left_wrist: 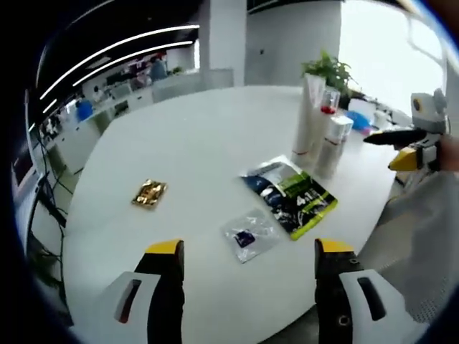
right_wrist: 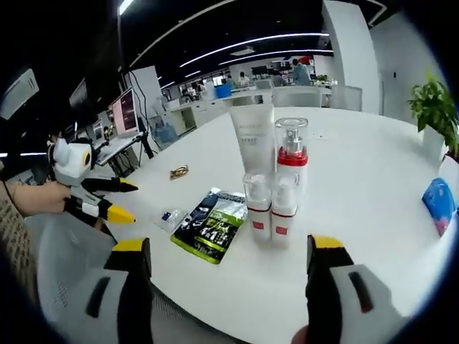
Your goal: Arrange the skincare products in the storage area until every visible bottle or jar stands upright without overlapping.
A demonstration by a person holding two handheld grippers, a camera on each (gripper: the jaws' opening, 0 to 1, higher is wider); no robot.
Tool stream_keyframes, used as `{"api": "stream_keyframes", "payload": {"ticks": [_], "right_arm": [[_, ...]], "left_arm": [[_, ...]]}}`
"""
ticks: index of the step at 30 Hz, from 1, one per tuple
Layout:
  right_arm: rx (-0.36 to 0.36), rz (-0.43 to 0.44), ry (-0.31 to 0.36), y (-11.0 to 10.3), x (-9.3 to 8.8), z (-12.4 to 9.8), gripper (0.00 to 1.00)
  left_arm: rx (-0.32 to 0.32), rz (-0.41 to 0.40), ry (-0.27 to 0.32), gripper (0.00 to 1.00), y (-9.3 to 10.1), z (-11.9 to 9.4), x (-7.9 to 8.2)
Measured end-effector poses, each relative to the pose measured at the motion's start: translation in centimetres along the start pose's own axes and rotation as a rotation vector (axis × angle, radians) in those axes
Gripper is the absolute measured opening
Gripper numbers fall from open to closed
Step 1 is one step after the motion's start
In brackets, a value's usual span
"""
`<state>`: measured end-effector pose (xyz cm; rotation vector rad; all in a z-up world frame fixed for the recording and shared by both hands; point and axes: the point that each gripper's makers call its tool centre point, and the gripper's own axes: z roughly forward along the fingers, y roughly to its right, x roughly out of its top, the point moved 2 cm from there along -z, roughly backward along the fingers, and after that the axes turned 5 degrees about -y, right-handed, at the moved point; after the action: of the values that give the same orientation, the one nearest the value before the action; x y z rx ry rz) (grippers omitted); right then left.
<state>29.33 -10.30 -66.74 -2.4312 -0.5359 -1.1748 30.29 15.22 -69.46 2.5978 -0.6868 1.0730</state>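
While both my claws hang wide open and empty, the bottles stand upright at centre of the right gripper view, possibly touching. I'd bring my right claw in slowly, grip one low, and avoid the packet.

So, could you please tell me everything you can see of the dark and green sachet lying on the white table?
The sachet is a flat, glossy pouch, looking like foil or plastic film, black with a lime-green band and white print too small to read. It lies flat on the white table, just beside the standing bottles, apparently not touching them. In the left gripper view its upper end looks silvery and crinkled. A small clear packet lies close by. Neither gripper touches it.
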Motion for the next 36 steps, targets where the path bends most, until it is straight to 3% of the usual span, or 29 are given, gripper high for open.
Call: {"api": "stream_keyframes", "payload": {"ticks": [12,16,25,36], "right_arm": [[0.011,0.028,0.024,-0.3,-0.1,-1.4,0.99],[0.012,0.041,0.055,-0.4,0.4,-1.8,0.99],[0.004,0.044,0.051,-0.1,0.2,-2.2,0.99],[-0.004,0.068,0.049,0.5,-0.1,-2.2,0.99]], "left_arm": [[0.005,-0.047,0.025,0.86,-0.2,-2.5,-0.1],[0.020,-0.004,0.051,0.88,0.2,-3.3,0.5],[0.002,-0.024,0.068,0.97,0.6,-3.7,0.7],[0.006,-0.029,0.042,0.97,0.5,-3.3,0.4]]}}
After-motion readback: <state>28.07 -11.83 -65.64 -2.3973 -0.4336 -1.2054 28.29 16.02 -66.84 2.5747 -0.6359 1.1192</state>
